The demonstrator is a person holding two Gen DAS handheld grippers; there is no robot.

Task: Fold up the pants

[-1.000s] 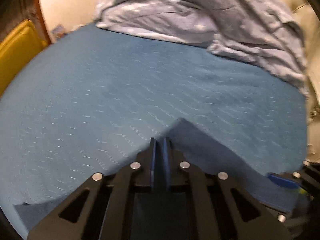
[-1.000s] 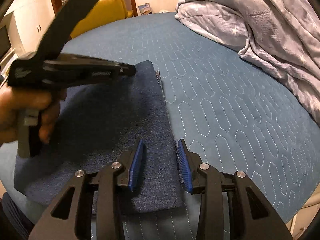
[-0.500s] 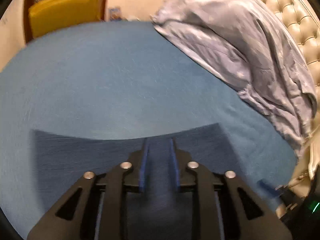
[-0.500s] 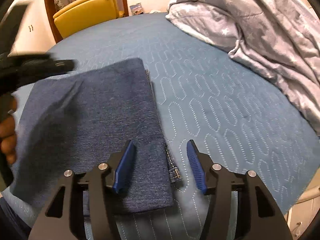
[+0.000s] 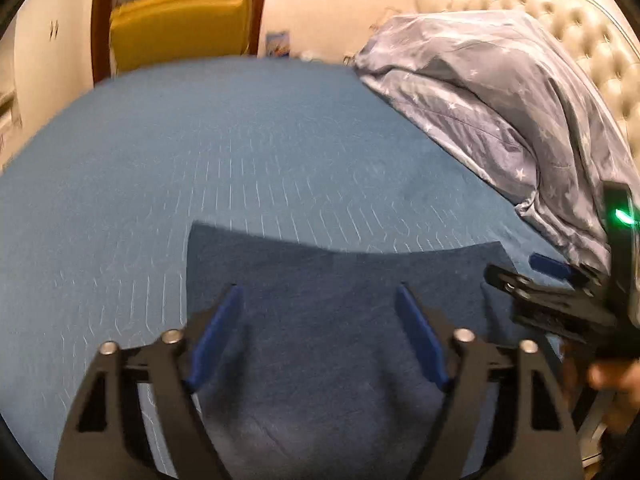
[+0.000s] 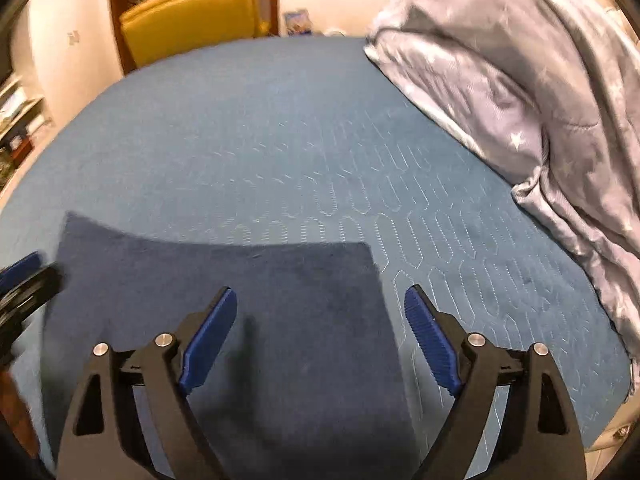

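While the blue quilted bed (image 5: 248, 168) spreads wide, the folded pants (image 5: 340, 300) lie flat near its front edge, away from the grey duvet (image 6: 520, 92). Left claw (image 5: 318, 332) and right claw (image 6: 320, 336) both gape wide above them, holding nothing.

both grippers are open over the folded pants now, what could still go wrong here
The left gripper and right gripper hang low, open, over the folded pants; a fingertip could snag and reopen the fold. The pants lie near the bed's front edge, so a nudge might slide them off.
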